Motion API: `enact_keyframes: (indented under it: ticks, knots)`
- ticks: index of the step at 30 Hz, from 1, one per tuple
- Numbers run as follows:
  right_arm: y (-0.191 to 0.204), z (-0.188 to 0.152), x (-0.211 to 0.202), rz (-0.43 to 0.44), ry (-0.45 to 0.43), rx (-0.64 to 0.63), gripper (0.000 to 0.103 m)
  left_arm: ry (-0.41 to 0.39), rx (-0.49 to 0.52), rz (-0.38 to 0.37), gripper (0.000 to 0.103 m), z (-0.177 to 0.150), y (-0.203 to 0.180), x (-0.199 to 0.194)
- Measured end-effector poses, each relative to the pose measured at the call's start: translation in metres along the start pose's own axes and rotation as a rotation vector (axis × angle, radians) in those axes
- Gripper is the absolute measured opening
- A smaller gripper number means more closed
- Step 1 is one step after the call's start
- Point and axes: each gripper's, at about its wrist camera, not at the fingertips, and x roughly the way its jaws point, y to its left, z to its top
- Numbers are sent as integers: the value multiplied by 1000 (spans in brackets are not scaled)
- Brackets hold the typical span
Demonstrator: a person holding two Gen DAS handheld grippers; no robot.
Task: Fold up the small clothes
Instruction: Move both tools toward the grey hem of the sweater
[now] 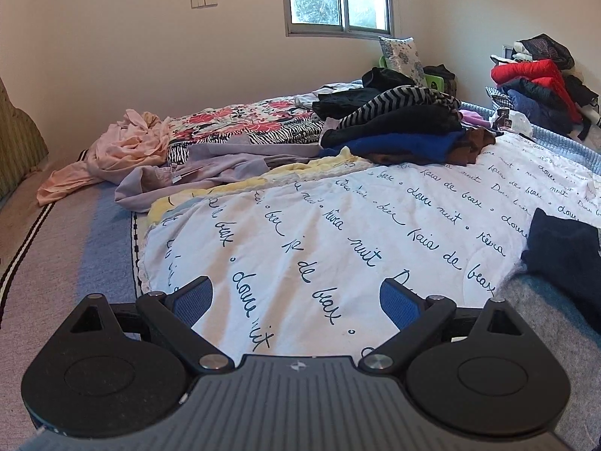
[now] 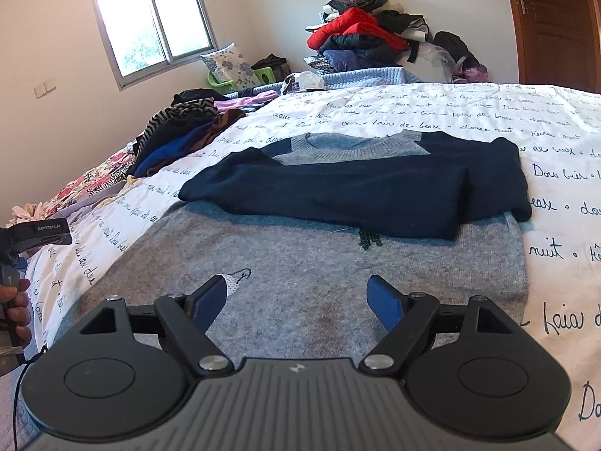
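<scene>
A grey sweater [image 2: 300, 263] with navy sleeves [image 2: 357, 191] lies flat on the white script-printed quilt [image 2: 488, 112]; both sleeves are folded across its chest. My right gripper [image 2: 298, 293] is open and empty, just above the sweater's lower hem. My left gripper [image 1: 296, 293] is open and empty over the quilt, left of the sweater, whose edge [image 1: 533, 300] and a navy sleeve [image 1: 563, 251] show at the right of the left wrist view. The left gripper's body [image 2: 33, 235] shows at the left edge of the right wrist view.
A stack of folded dark clothes [image 1: 398, 127] sits on the bed's far side, also in the right wrist view [image 2: 184, 131]. Loose pink [image 1: 120, 150] and lilac garments [image 1: 210, 173] lie at left. A heap of jackets [image 2: 360, 34] is by the wall. A door [image 2: 556, 22] is at right.
</scene>
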Motion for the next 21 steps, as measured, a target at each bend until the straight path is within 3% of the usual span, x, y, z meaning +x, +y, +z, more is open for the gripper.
enact_keyframes:
  ticks: [21]
  knots:
    - [-1, -2, -8, 1, -9, 8, 82, -6, 20, 10, 95, 0, 0, -5]
